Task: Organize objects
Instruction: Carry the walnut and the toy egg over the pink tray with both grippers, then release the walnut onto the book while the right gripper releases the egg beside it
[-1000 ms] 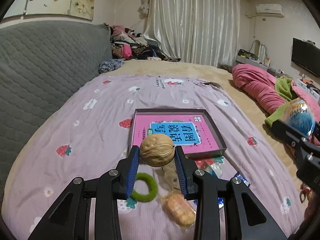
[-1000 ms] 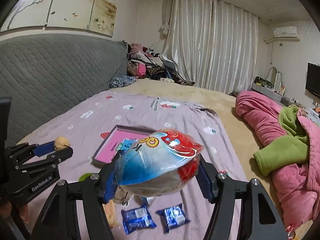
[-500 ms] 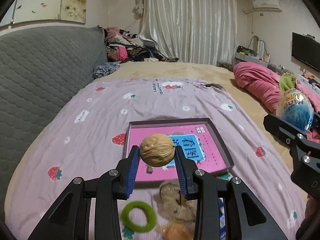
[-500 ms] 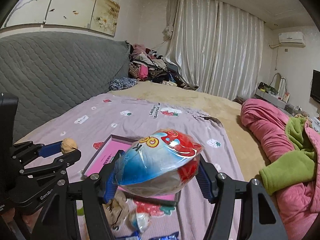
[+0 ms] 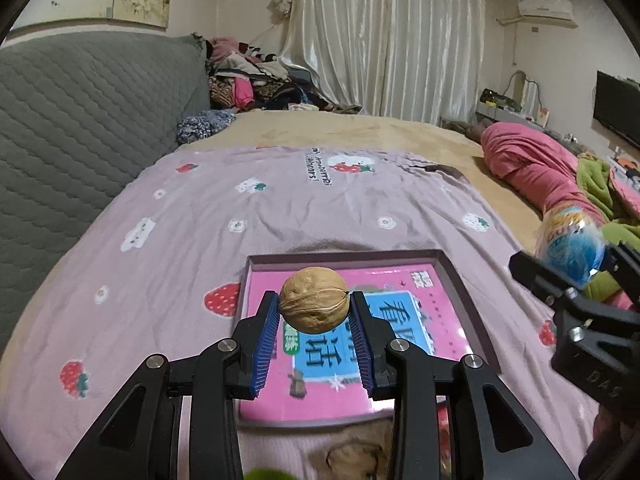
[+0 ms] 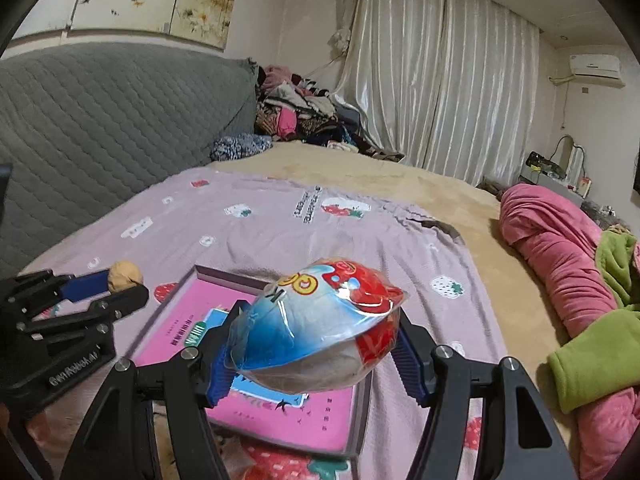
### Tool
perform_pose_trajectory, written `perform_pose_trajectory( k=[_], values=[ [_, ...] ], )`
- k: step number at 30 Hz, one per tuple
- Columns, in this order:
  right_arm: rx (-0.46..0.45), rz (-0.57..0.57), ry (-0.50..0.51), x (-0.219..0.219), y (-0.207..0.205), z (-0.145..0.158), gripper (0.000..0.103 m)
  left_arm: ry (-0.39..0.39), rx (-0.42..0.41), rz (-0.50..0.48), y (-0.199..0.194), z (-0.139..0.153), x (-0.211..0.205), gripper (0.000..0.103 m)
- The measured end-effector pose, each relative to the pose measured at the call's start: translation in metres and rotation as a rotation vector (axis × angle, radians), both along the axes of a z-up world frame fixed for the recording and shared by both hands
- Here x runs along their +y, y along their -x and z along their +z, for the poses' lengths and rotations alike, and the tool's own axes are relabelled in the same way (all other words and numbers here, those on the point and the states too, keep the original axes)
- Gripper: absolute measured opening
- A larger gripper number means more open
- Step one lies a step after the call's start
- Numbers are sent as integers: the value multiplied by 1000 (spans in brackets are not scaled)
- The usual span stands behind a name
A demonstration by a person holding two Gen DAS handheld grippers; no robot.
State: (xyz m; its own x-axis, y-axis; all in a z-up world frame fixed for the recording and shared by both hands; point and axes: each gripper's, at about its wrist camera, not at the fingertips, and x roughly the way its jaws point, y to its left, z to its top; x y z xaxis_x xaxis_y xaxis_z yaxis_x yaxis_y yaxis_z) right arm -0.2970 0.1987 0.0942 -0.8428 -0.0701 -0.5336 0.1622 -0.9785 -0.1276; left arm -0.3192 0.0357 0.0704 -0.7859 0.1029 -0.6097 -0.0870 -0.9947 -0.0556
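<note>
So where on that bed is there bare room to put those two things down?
The tray holds only a flat pink book. The purple sheet beyond it lies bare up to the grey headboard. The near edge is crowded with snack packets.

My left gripper [image 5: 314,312] hides part of the pink book [image 5: 400,380]; a green ring [image 5: 266,475] is cut off below.
</note>
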Motion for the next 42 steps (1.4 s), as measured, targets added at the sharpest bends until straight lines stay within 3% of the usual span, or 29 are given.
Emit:
perform_pose_trajectory(
  k=[8,12,16,24,30,33,37,42],
  values=[
    [-70,-3,-18,3,49,-45,66,-14,-25,-33,56,-40,-1,36],
    [-138,5,-32,2,68,-70,66,-40,-82,-21,76,-68,-3,36],
    [-215,28,-14,2,83,-92,66,27,-79,-12,85,-82,5,36],
    [-326,21,-60,-2,112,-131,66,-52,-135,-4,107,-110,-8,37],
    [-359,-3,-69,0,125,-145,66,-73,-218,-9,122,-131,-12,37],
    [-372,-7,-92,-3,129,-149,66,-59,-219,4,123,-132,-12,37],
    [-379,-20,-88,-3,132,-151,66,-68,-227,2,123,-133,-12,53],
    [-374,-26,-94,-4,130,-150,66,-64,-214,0,121,-132,-11,54]
  ],
)
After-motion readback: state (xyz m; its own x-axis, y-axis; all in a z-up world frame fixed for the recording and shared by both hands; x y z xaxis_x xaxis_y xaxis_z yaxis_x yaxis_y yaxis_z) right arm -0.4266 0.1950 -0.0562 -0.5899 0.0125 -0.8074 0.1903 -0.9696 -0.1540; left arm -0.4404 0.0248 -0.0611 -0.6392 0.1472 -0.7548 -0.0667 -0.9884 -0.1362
